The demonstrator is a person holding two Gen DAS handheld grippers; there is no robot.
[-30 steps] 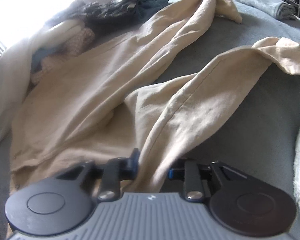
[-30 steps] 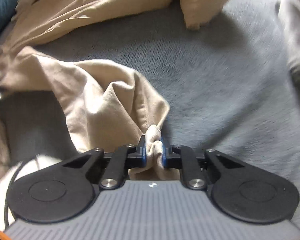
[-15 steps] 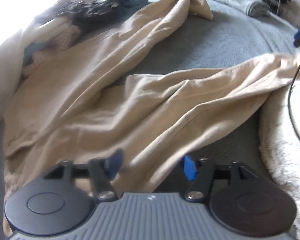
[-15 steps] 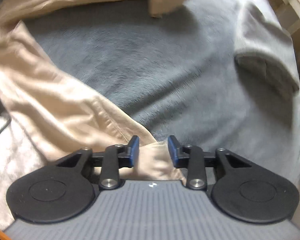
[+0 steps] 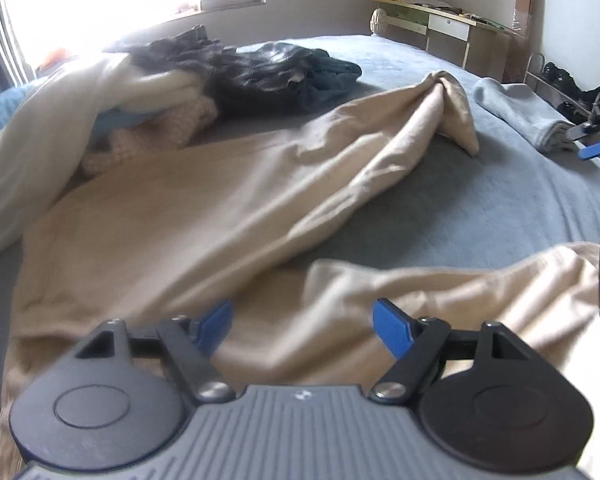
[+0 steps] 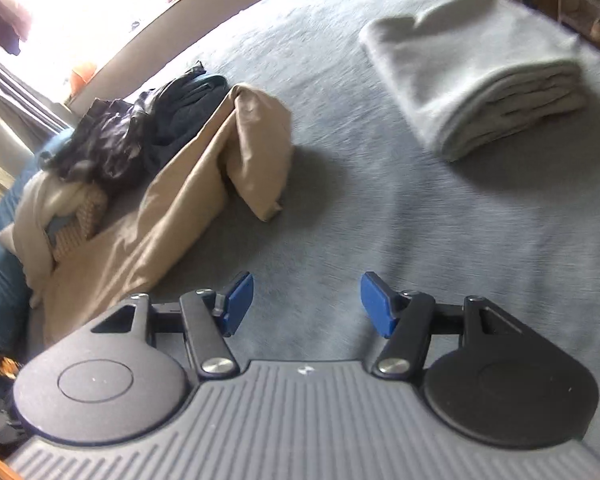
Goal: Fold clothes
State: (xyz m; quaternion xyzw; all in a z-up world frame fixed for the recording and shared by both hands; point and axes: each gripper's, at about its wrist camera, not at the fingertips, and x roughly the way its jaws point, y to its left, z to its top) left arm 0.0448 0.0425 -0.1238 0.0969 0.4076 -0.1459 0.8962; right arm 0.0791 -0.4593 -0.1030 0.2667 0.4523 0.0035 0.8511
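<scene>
Grey bedspread point(image 5: 480, 200) carries beige trousers point(image 5: 188, 220), a folded towel point(image 6: 480, 76); both grippers' fingers opening wide, empty.

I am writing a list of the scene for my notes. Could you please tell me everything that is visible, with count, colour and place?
tan trousers: one, beige, spread across the bed
bed cover: one, grey-blue, under everything
folded towel: one, light grey, far right of the bed
dark clothes pile: one heap, black and navy, far side by the window
cream and knitted clothes: a few, cream and pinkish, left of the heap
desk: one, pale, by the far wall
left gripper: one, black with blue pads, opening, above the trousers
right gripper: one, same colours, opening, nothing between
</scene>
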